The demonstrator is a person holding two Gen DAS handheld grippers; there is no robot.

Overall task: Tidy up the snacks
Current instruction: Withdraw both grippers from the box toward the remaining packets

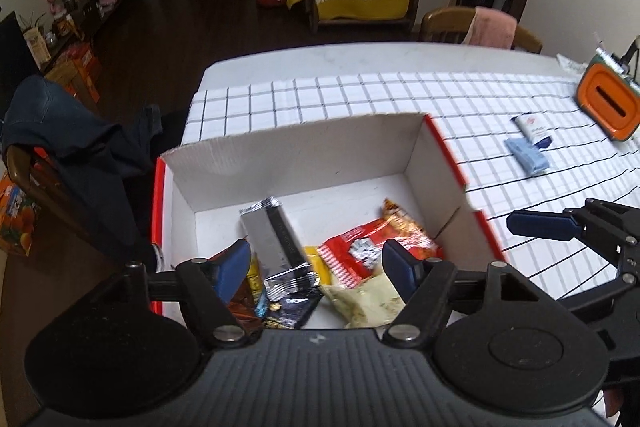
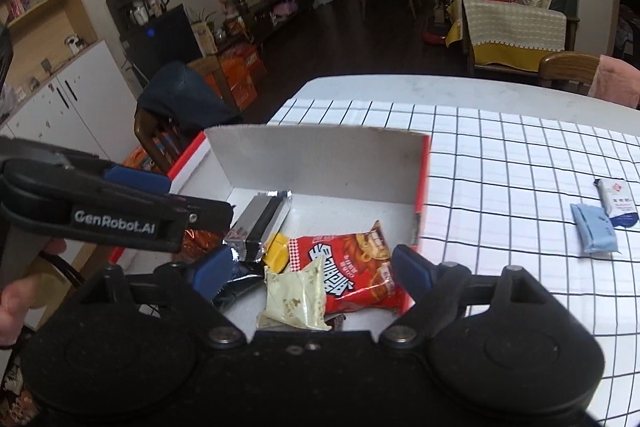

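A cardboard box, red outside and white inside, stands on the checked tablecloth. It holds a silver packet, a red snack bag, a pale crumpled packet, a yellow piece and dark wrappers. My left gripper hangs open over the box's near end with nothing between its pads. My right gripper is also open and empty above the red bag and the pale packet. One of the left gripper's fingers shows at the box's left side.
On the cloth right of the box lie a light blue packet and a white packet. An orange holder stands at the far right. A chair with a dark jacket is left of the table, and a hand shows.
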